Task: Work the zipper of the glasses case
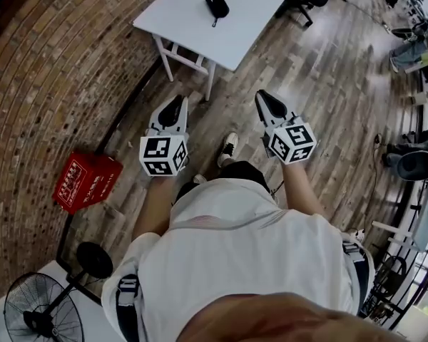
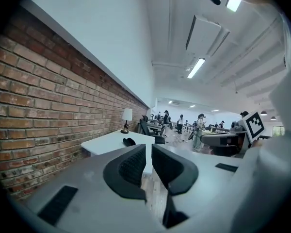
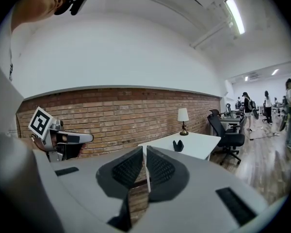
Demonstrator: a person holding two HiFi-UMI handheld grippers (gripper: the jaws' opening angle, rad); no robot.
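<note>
Ahead, black glasses case (image 1: 217, 6) (strap (image 1: 214, 22) trailing) on white table (image 1: 185, 20).

Glasses case (image 1: 216, 6) on white table (image 1: 189, 30)

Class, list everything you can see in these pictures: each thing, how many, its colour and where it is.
glasses case: one, black, on the table
table: one, white, beside the brick wall
lamp: one, white shade, at the table's far edge
office chair: one, black, beyond the table
box: one, red, on the floor by the wall
fan: one, black, on the floor behind the person
left gripper: one, grey, shut, empty, short of the table
right gripper: one, grey, shut, empty, short of the table
</note>
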